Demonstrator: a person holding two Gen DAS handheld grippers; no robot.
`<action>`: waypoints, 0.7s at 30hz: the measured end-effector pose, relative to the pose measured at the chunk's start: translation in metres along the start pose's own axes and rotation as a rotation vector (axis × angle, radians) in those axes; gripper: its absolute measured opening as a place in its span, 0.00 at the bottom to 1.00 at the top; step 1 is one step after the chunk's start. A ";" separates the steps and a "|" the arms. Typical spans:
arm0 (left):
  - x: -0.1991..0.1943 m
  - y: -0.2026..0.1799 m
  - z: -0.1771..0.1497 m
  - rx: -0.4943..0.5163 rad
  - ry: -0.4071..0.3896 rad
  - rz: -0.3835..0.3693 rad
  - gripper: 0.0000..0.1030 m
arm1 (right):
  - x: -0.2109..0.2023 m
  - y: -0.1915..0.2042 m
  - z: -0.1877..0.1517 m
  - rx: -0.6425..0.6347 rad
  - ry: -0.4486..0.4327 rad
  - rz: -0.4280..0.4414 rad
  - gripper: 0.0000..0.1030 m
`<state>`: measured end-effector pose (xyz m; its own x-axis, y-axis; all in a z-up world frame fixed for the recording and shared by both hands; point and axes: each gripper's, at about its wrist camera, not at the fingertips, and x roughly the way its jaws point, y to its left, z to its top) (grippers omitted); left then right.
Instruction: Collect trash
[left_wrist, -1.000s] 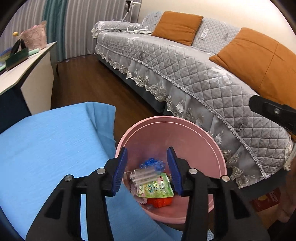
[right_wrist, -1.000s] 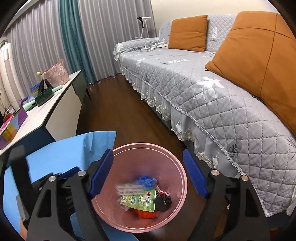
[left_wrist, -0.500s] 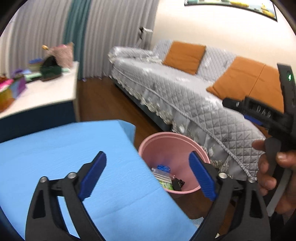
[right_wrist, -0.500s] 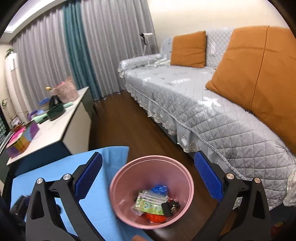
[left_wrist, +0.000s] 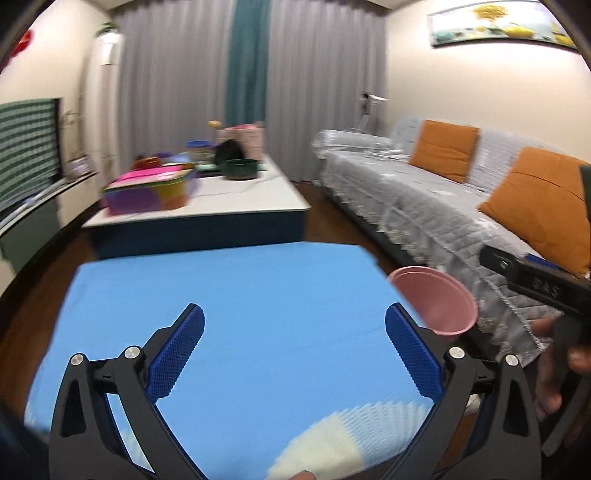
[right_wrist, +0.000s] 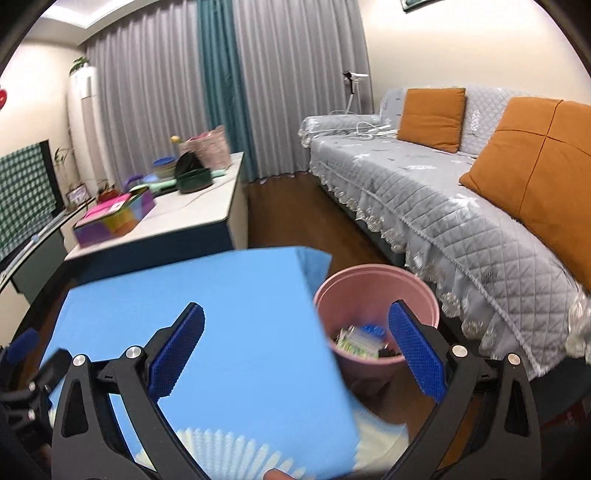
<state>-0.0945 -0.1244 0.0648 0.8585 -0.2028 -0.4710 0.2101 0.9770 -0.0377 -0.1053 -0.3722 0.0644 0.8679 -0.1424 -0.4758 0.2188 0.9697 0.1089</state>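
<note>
Grippers over blue table cover (left_wrist: 240, 295): left gripper (left_wrist: 295, 354) jaws opening, nothing betw. them; right gripper (right_wrist: 295, 354) jaws standing wide, empty. Pink trash bin (right_wrist: 373, 295) is sitting upright, mouth facing up, long axis vertical, just beyond right finger (right_wrist: 413, 354) w/ wrappers (right_wrist: 360, 341) lying inside. Judged: drop is finishing; when seeking more trash, approach w/ jaws wide, avoiding the cloth edge.

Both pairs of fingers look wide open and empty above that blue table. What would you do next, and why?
Probably bring the left gripper down toward the white pleated paper at the near edge of the blue table. Both it and the right gripper are open and empty, the pink bin already holds wrappers, and that paper looks like the only trash left on the table.
</note>
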 end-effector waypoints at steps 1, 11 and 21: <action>-0.008 0.009 -0.007 -0.003 0.003 0.043 0.93 | -0.006 0.007 -0.008 -0.006 0.002 -0.003 0.95; -0.019 0.055 -0.042 -0.098 0.088 0.128 0.93 | -0.026 0.051 -0.053 -0.091 0.045 -0.037 0.95; -0.017 0.061 -0.057 -0.120 0.111 0.136 0.93 | -0.019 0.062 -0.060 -0.108 0.069 -0.034 0.95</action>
<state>-0.1230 -0.0577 0.0207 0.8169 -0.0661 -0.5730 0.0329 0.9971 -0.0681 -0.1347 -0.2974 0.0278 0.8274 -0.1656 -0.5367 0.1955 0.9807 -0.0013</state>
